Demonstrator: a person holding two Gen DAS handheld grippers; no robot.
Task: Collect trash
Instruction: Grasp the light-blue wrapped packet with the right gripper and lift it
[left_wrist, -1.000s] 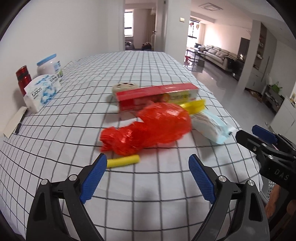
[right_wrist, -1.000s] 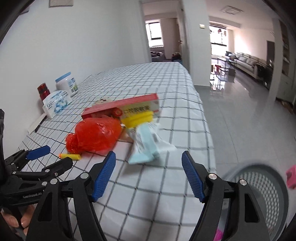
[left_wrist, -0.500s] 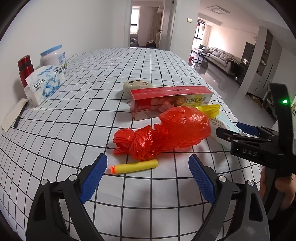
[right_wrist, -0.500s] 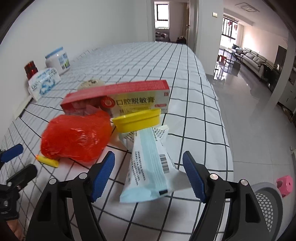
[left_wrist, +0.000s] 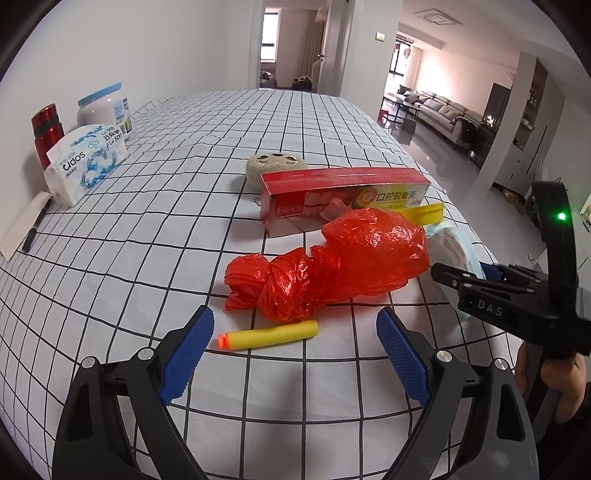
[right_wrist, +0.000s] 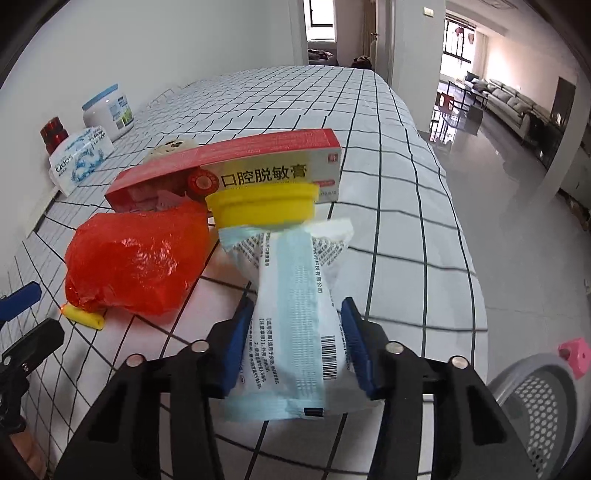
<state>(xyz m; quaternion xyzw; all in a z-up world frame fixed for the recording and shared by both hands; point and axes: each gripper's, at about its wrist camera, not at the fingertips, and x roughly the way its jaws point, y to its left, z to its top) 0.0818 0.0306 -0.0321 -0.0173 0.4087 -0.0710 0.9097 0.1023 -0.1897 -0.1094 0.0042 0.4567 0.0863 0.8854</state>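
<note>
The right gripper (right_wrist: 297, 345) has just closed its jaws onto the blue-and-white packet (right_wrist: 295, 325) at the table's (left_wrist: 184, 206) near edge, the left gripper (left_wrist: 293, 352) gapes above the yellow foam dart (left_wrist: 271, 334), and only the right view shows the mesh bin (right_wrist: 535, 402).

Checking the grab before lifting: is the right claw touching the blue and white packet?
Touching. The right wrist view shows the right claw with both blue pads pressed against the packet, its jaws having just closed on it.

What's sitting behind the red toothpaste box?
Behind the red toothpaste box a round beige holed object rests on the checked cloth, its lower front hidden by the box. Whether they touch, or anything else lies there, cannot be seen.
</note>
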